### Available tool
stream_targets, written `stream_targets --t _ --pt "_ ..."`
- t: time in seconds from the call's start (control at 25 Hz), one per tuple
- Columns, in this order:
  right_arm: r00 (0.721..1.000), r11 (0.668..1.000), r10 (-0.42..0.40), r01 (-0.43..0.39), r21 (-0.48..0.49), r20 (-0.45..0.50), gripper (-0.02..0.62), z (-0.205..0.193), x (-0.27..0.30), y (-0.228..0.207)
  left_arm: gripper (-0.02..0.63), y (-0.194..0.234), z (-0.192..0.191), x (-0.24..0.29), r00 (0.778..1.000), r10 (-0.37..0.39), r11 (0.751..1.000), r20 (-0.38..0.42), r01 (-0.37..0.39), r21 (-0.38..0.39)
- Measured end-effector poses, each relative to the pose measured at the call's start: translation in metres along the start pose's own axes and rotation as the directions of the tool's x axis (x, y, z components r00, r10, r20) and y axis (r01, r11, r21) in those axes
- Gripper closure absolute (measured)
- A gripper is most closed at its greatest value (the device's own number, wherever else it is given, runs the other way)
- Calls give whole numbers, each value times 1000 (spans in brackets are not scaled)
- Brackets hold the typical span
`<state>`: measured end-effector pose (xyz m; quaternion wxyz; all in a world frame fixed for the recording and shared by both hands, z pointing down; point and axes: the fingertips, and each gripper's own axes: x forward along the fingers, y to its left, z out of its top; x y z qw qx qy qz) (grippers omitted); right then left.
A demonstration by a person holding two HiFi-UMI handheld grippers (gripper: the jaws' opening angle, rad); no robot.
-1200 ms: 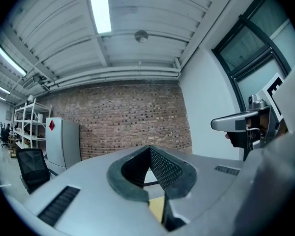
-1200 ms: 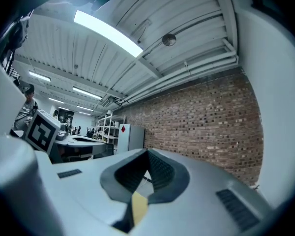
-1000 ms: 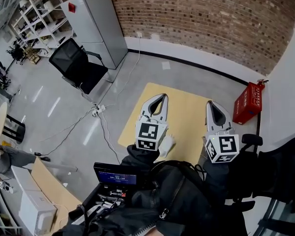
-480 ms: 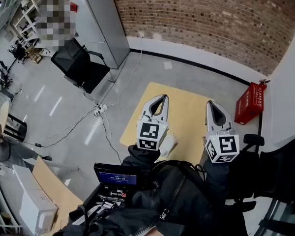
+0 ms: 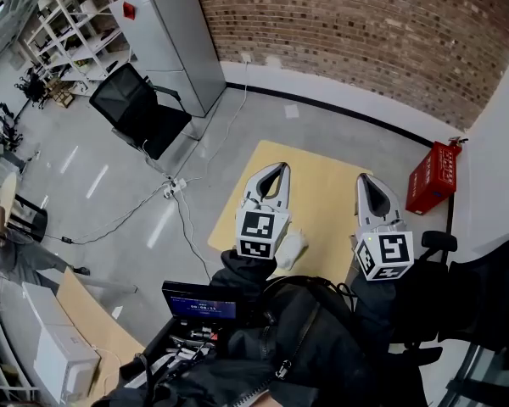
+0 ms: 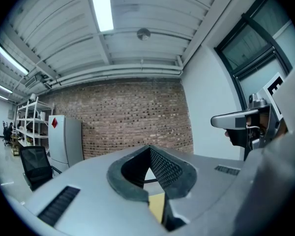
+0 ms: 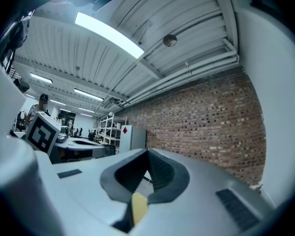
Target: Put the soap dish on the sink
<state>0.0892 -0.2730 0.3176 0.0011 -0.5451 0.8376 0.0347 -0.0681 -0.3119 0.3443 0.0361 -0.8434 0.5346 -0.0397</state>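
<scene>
Both held level over yellow board [image 5: 321, 186]: left gripper [image 5: 276, 169] jaws together, nothing btwn; right gripper [image 5: 366, 180] likewise closed, empty.

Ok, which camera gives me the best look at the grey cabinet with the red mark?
The head view: the grey cabinet shows large, down to the floor. The left gripper view shows the cabinet smaller, its foot hidden; the right gripper view shows it tiny and far.

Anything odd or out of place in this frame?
Nothing spilled or damaged. Oddest: no soap dish or sink shows in any view; the left gripper and right gripper are shut and empty. A power strip with loose cables lies across the open floor.
</scene>
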Motion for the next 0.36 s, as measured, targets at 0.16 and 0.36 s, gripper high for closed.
stream_targets --t 0.16,0.36 --pt "1000 1000 0 0 0 -9 591 -3 2 2 603 2 -3 1 1000 -1 1000 -2 1 -5" --pt "1000 1000 -1 2 10 -19 591 -8 3 1 603 1 -6 3 1000 -5 1000 -8 5 -6"
